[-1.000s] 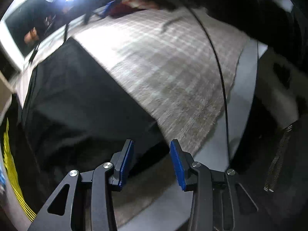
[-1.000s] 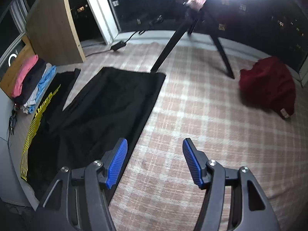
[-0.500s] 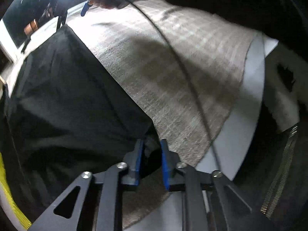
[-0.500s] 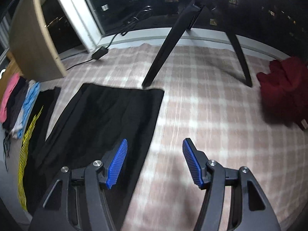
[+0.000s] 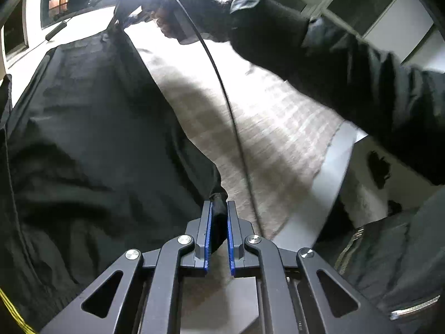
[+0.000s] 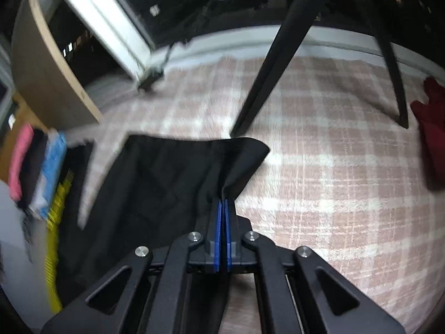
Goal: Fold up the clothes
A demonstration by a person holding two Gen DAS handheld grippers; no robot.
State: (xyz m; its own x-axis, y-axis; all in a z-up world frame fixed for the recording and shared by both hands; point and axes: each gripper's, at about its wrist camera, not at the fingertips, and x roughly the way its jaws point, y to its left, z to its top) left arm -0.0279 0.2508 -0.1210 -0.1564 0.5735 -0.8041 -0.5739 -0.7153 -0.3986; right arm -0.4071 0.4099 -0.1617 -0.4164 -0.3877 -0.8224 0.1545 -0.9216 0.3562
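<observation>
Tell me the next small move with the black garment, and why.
Probably lift both held edges together and carry them across to fold. The left hand-held gripper and right hand-held gripper are each shut on the black garment, whose far corner already rises off the plaid rug.

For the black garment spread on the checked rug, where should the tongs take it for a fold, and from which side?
Grip the black garment along its open side edge, coming in from the bare checked rug, where the cloth lies flat. The left tongs pinch a bunched corner; the right tongs pinch the edge nearer the far corner.
</observation>
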